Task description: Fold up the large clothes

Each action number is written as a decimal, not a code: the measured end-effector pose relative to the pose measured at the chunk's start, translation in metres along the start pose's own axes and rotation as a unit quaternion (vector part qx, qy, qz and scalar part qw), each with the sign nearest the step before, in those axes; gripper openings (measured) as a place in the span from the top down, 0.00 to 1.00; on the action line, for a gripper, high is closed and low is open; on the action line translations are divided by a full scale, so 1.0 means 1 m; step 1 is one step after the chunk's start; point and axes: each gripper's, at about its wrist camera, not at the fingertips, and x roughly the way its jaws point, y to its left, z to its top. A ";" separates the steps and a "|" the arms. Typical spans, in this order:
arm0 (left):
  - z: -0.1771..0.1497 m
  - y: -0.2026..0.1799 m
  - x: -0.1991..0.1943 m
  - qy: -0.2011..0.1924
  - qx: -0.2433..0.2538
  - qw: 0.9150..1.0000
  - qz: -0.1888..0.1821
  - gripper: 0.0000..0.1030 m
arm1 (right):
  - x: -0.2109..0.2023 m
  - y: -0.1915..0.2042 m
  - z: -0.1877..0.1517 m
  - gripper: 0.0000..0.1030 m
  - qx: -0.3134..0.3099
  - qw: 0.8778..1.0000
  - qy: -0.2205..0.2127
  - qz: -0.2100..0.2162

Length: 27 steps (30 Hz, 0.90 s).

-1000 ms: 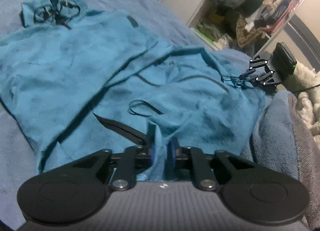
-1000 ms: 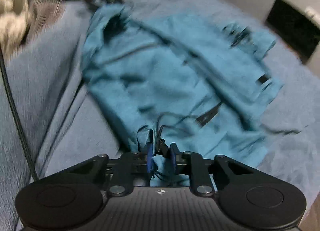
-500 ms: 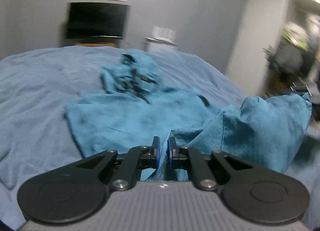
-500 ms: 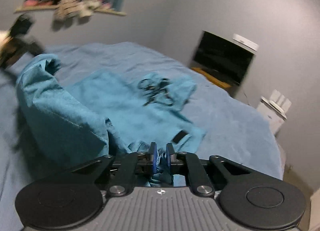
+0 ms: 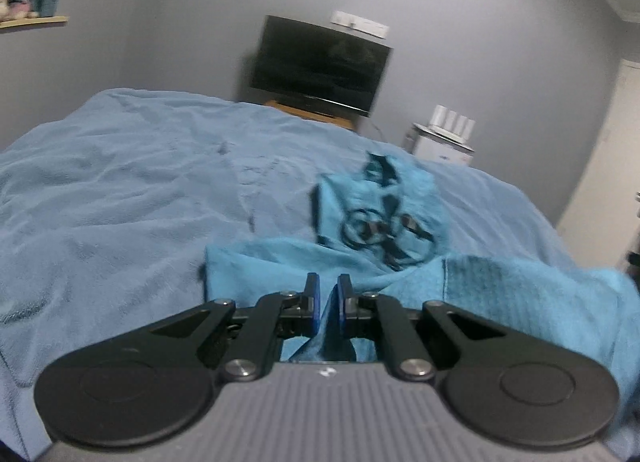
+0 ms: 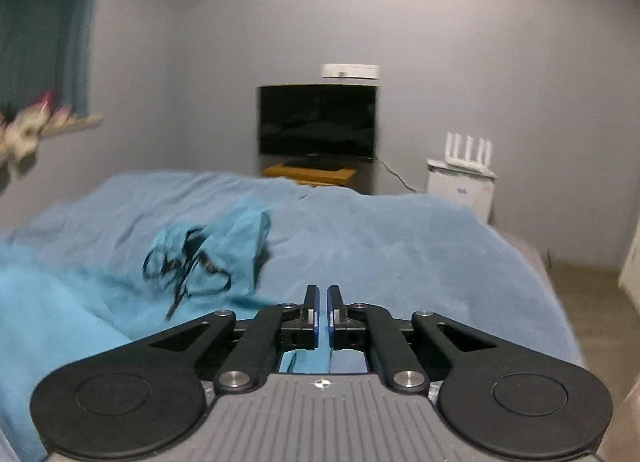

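A teal hooded garment with black drawstrings lies on the blue bed. Its hood points toward the far end of the bed. My left gripper is shut on a fold of the garment's hem, which hangs between and under the fingers. My right gripper is shut on another part of the hem; teal cloth shows under its jaws. In the right wrist view the hood lies ahead to the left, and lifted cloth fills the lower left.
The blue fleece bedcover spreads wide to the left. A black TV on a wooden stand stands beyond the bed's far end. A white cabinet with a router is at the far right. Floor shows beside the bed's right edge.
Both grippers have lifted the hem and carried it forward toward the hood. The views have tilted up from looking down on the spread garment to looking along the bed at the wall.
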 end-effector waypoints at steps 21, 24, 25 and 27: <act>-0.043 0.067 0.067 0.098 -0.071 0.992 -0.017 0.96 | 0.189 -0.041 -0.091 0.38 0.225 0.900 0.349 0.132; -0.039 0.061 0.060 0.089 -0.060 0.994 -0.034 0.96 | 0.178 -0.024 -0.080 0.79 0.181 0.913 0.327 0.161; -0.036 0.059 0.058 0.085 -0.054 0.994 -0.037 0.96 | 0.175 -0.020 -0.073 0.88 0.171 0.918 0.317 0.167; -0.030 0.054 0.053 0.074 -0.049 0.995 -0.043 0.96 | 0.165 -0.011 -0.058 0.91 0.137 0.932 0.288 0.174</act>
